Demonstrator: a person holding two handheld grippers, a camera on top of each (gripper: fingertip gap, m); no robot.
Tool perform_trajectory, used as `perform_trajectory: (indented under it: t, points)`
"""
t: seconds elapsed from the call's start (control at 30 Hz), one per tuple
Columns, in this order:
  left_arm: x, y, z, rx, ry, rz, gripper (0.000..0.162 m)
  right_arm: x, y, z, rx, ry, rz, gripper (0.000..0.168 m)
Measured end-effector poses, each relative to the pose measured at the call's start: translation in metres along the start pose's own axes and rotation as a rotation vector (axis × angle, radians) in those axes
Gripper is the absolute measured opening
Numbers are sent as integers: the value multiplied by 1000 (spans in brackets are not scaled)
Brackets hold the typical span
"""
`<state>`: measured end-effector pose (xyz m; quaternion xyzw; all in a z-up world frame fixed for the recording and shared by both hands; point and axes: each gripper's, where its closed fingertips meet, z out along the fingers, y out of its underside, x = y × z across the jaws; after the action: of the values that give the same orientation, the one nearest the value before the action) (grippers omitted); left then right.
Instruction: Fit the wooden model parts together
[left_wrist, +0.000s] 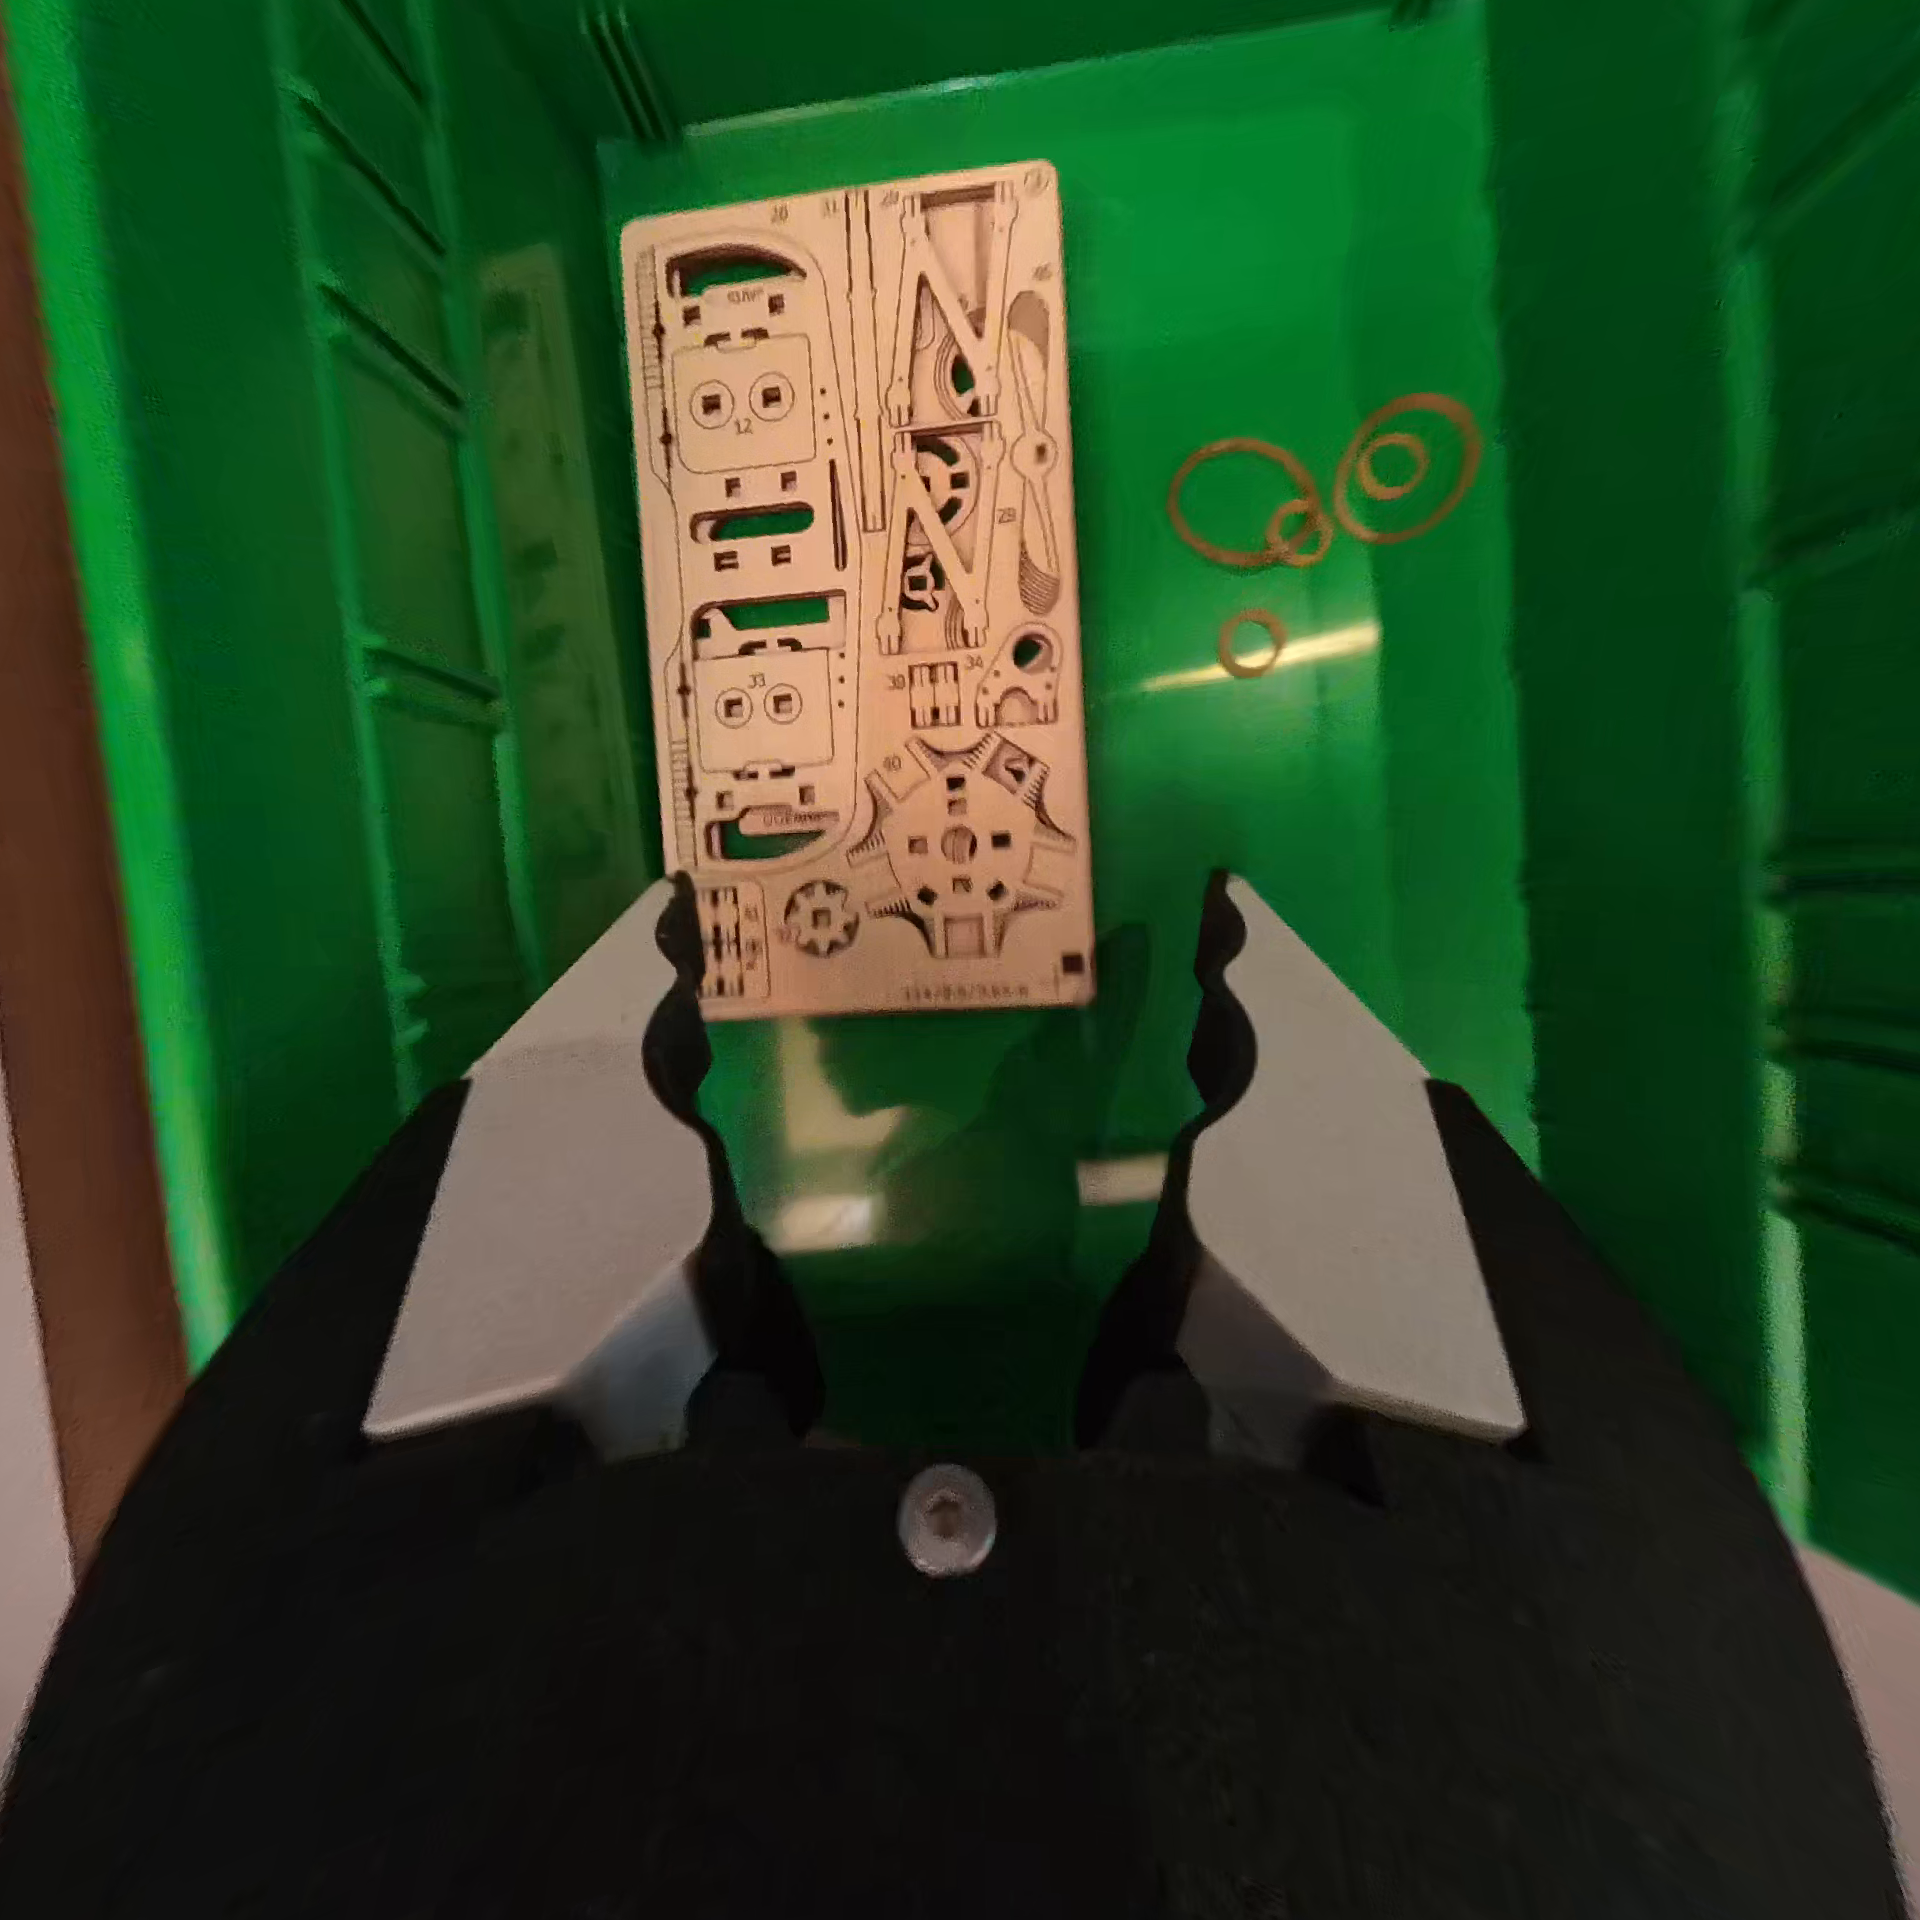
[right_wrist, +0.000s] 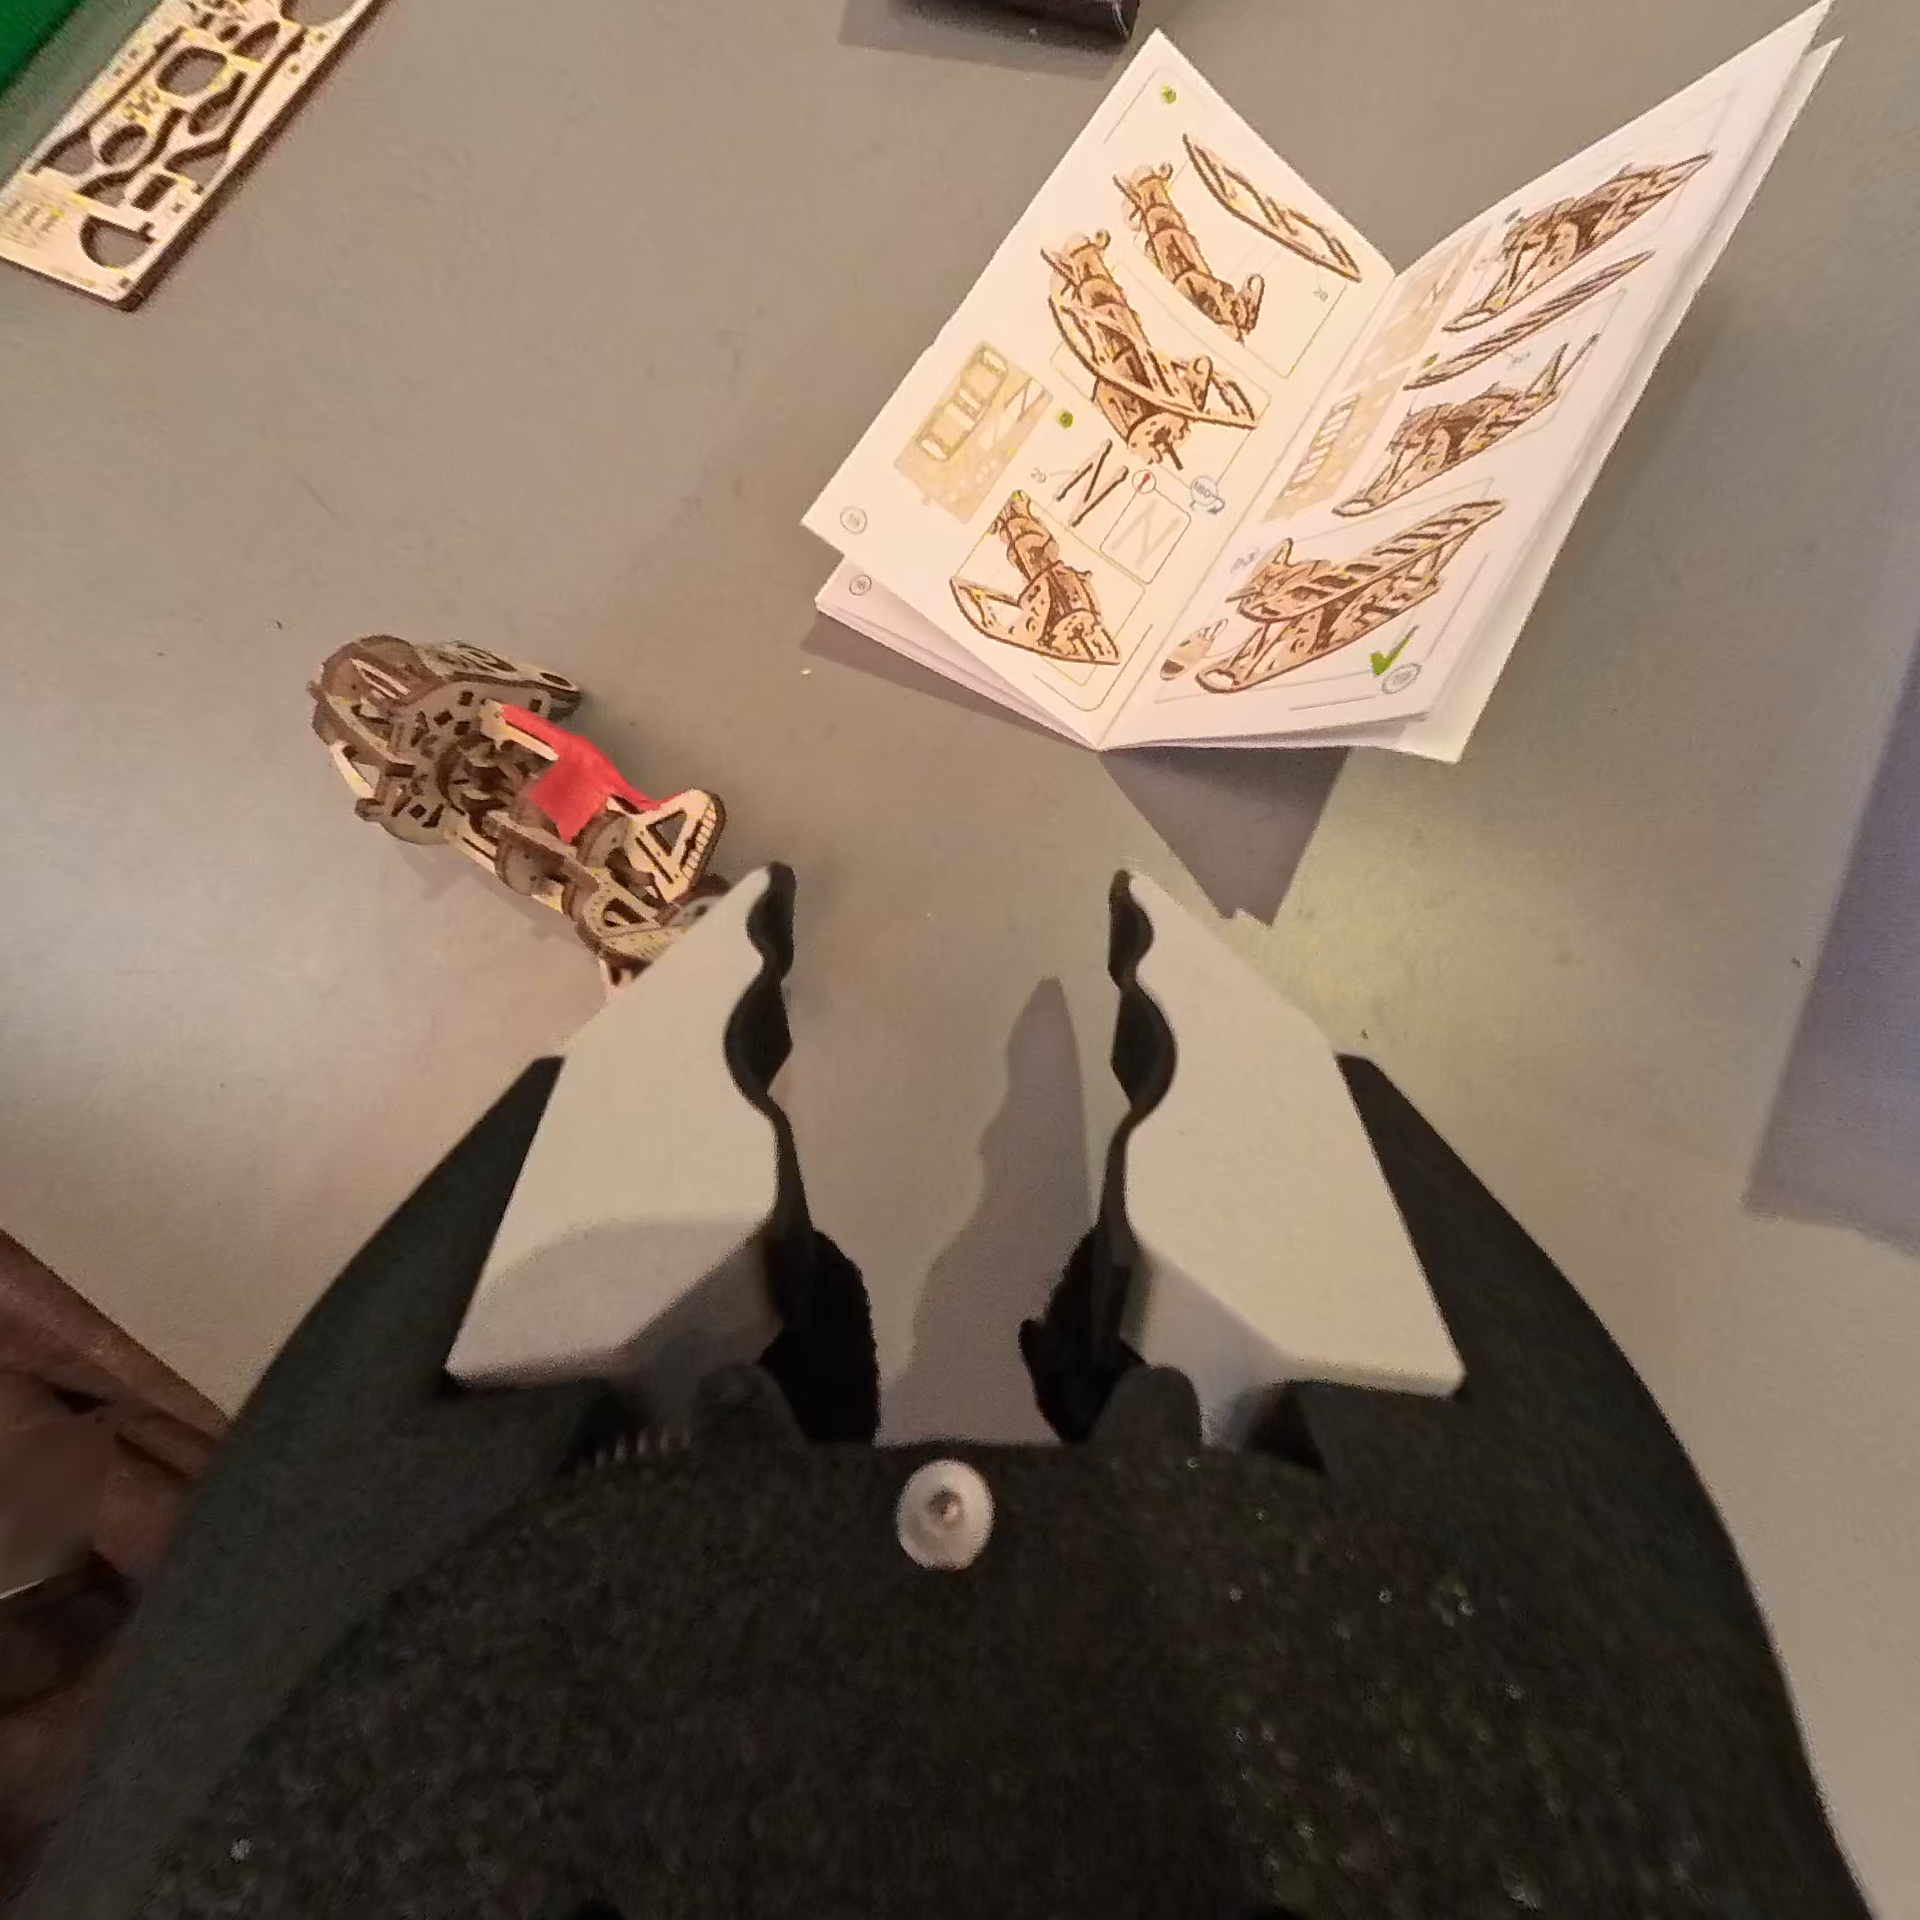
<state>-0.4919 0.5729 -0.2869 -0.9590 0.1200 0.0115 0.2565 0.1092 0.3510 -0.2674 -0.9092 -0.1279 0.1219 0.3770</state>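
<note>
— Where is the left tool (left_wrist: 951, 894)?
— It gapes, empty, over the sheet (left_wrist: 857, 582) in the green bin (left_wrist: 1621, 623).
— The right tool (right_wrist: 951, 904)?
— Spread, empty; the model (right_wrist: 499, 779) lies beside it on the table (right_wrist: 520, 468).

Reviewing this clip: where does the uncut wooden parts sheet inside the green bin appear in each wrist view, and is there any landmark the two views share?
Left wrist view: the parts sheet lies centre frame on the green bin floor, just beyond the open left gripper, with thin rings to its right.
Right wrist view: not in it; a different, punched-out sheet lies on the table at top left.
Shared landmark: possibly the bin, a green sliver at top left.
</note>
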Motion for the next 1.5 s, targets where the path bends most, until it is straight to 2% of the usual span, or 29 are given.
perform_trajectory:
  t: [0.13, 0.23, 0.3, 0.4, 0.7, 0.87, 0.93, 0.97, 1.03, 1.2, 1.3, 1.4, 1.5]
  points:
    - [1, 3, 24, -54, -16, 34, 97, 4, 8, -3, -16, 34, 0, 60]
    - [1, -1, 26, -47, -12, 13, 90, 6, 12, -3, -21, 31, 24, 59]
    - [5, 0, 26, -55, 24, -9, 73, 7, 13, -2, -23, 20, 36, 59]
    - [2, 1, 25, -66, 23, -26, 58, 7, 10, 0, -24, 10, 36, 59]
    - [1, 5, 18, -77, 35, -61, 56, 8, 2, 1, -22, 13, 5, 59]
    - [2, -5, -5, -1, 101, -140, 55, 9, 4, -1, -21, 9, 11, 59]
    - [6, -18, -26, 100, 185, -207, 9, 9, 3, -2, -18, 7, 11, 59]
    - [2, -23, -37, 142, 201, -258, 6, 9, 3, -3, -15, 7, 11, 59]
    - [3, -21, -53, 167, 249, -282, 4, 8, 1, -4, -8, 4, 10, 59]
    - [10, 3, -71, 175, 232, -267, 4, 5, 0, -3, -7, -10, 3, 58]
    - [10, 16, -80, 182, 145, -217, 2, 1, -1, -2, -11, -16, -9, 58]
    - [7, 16, -99, 241, 44, -157, 0, 0, -2, -4, -7, -13, -18, 58]
    - [11, 9, -122, 309, 12, -123, 0, -2, -5, -5, 3, -21, -16, 58]
